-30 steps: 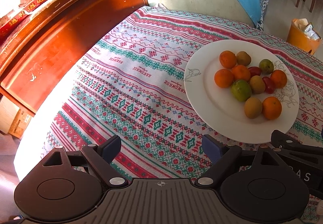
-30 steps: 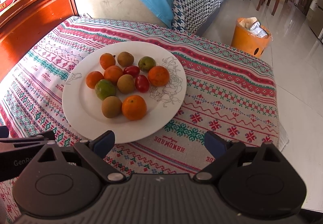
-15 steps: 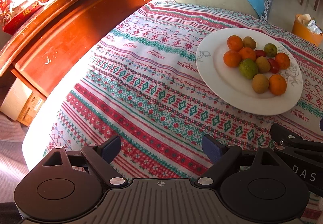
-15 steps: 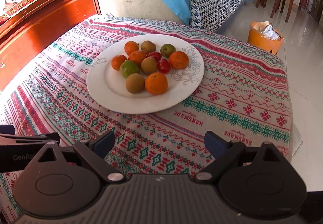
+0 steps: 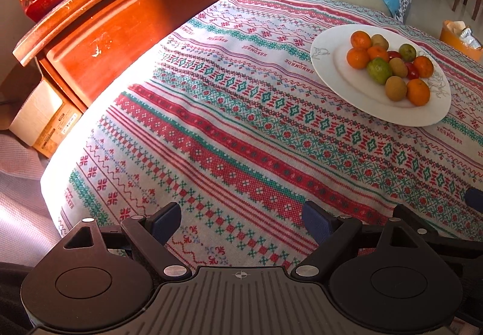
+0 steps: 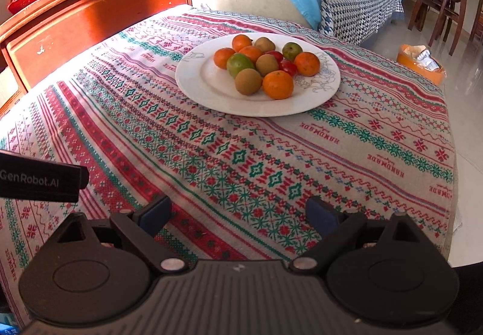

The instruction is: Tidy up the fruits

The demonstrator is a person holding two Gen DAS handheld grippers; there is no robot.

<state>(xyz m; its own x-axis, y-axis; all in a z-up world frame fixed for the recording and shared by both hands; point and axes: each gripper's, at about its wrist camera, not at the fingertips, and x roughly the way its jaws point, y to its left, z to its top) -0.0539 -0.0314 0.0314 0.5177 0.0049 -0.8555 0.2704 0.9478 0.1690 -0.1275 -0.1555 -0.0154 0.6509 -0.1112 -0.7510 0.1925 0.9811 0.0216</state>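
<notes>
Looking through the left wrist camera, the left gripper [image 5: 241, 221] hung over the patterned tablecloth [image 5: 229, 135] with its jaws wide apart and nothing between the blue pads. The white plate [image 5: 341, 84] sat at about two o'clock, well apart from the gripper, and it carried the fruits: tangerines [image 5: 418, 91], brown kiwis [image 5: 395, 88], a green fruit [image 5: 379, 70] and small red ones, all touching each other in one heap. A wooden cabinet [image 5: 126, 24] stood at ten o'clock beside the table. Part of the other tool showed at four o'clock.

From the right wrist camera, the right gripper [image 6: 240, 214] also stood wide open and held nothing, above the cloth. The plate [image 6: 205, 84] lay at twelve o'clock, near the far half of the table, with the fruit heap on its middle. An orange bin [image 6: 421, 63] was on the floor at two o'clock, and a black bar of the left tool came in at nine o'clock.
</notes>
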